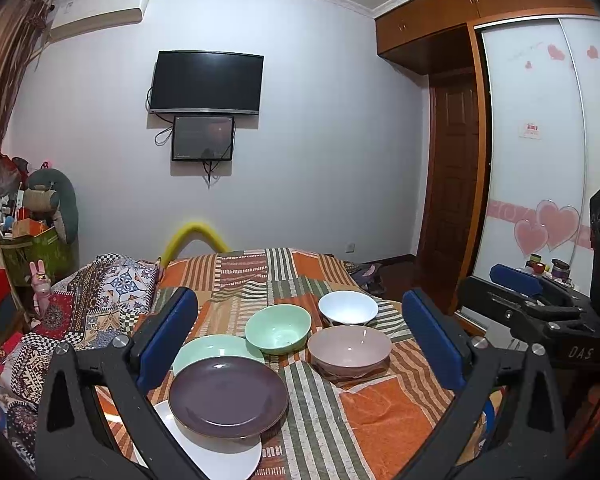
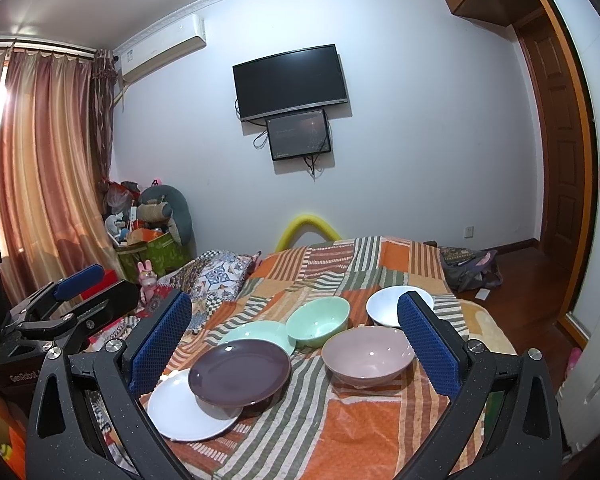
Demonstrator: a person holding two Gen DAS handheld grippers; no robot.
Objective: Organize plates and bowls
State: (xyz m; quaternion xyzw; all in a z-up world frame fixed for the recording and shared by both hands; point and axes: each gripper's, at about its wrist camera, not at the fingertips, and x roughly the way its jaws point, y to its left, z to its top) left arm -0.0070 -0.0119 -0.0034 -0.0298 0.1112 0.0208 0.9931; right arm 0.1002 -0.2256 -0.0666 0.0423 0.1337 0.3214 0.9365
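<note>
On the striped bedspread lie three overlapping plates: a purple plate (image 1: 228, 398) (image 2: 240, 372) on top, a white plate (image 1: 220, 452) (image 2: 184, 408) under its near edge, and a green plate (image 1: 208, 350) (image 2: 260, 334) behind it. Three bowls stand beside them: green bowl (image 1: 278, 328) (image 2: 318, 320), pink bowl (image 1: 350, 350) (image 2: 368, 354), white bowl (image 1: 348, 306) (image 2: 384, 306). My left gripper (image 1: 300, 344) is open and empty above the dishes. My right gripper (image 2: 296, 344) is open and empty too; it also shows at the right of the left wrist view (image 1: 516, 280).
The bed (image 2: 380, 432) carries a patterned quilt (image 1: 100, 296) on its left. A toy-filled box (image 2: 156, 248) stands by the curtain. A wardrobe with sliding doors (image 1: 540, 140) is on the right. A bag (image 2: 472, 268) lies on the wooden floor.
</note>
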